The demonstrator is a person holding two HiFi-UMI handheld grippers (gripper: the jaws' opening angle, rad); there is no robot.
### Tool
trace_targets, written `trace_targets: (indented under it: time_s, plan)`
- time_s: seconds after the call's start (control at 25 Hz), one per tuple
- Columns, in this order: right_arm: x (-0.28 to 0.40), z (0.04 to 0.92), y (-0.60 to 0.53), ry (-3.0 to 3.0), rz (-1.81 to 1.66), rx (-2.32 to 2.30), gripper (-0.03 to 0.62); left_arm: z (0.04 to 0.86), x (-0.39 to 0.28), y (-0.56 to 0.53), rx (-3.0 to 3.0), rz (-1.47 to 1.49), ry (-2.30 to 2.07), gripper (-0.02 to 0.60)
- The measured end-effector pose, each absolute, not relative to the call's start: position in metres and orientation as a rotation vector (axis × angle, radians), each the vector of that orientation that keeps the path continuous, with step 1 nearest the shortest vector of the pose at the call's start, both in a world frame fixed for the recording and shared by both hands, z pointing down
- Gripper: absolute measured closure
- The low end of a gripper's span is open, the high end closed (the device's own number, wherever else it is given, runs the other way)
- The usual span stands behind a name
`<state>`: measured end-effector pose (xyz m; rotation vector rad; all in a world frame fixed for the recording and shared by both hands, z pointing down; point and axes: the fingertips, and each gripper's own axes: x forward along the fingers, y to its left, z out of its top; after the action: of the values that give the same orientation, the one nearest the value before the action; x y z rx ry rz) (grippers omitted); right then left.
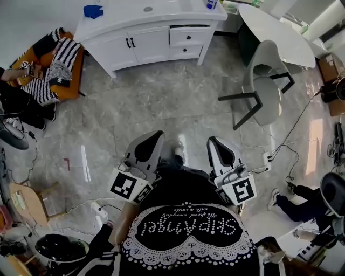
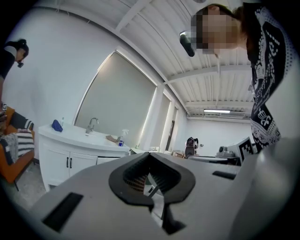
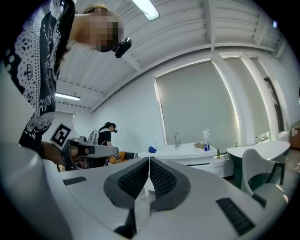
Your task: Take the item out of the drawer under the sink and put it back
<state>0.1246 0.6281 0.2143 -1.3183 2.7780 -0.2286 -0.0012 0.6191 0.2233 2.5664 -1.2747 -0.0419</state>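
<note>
The white sink cabinet (image 1: 151,38) stands far ahead across the marble floor. Its two small drawers (image 1: 186,36) at the right and its two doors (image 1: 129,42) are closed, so nothing inside shows. I hold both grippers close to my body, well short of the cabinet. My left gripper (image 1: 156,133) is shut, tips touching, with nothing between them. The same goes for my right gripper (image 1: 211,139). In the left gripper view the closed tips (image 2: 150,153) point up past the cabinet (image 2: 70,154). In the right gripper view the cabinet (image 3: 187,152) lies beyond the shut tips (image 3: 149,159).
A grey chair (image 1: 264,86) and a round white table (image 1: 280,35) stand right of the cabinet. An orange sofa with a striped blanket (image 1: 56,67) is at its left. Cables (image 1: 291,140) run over the floor at the right. A blue cloth (image 1: 93,11) lies on the counter.
</note>
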Motion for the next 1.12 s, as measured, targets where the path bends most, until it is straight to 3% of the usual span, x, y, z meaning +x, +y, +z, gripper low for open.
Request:
trace_targets:
  time_s: [0.56, 1.12]
  plan:
    - [0.124, 0.235, 0.579, 2.805, -0.346, -1.39, 0.576, 0.234, -0.01, 0.566, 2.531, -0.029, -1.258, 0.577]
    - [0.091, 0.217, 0.47, 2.73, -0.331, -1.533, 0.576, 0.213, -0.054, 0.444, 2.654, 0.033, -1.116, 0.577]
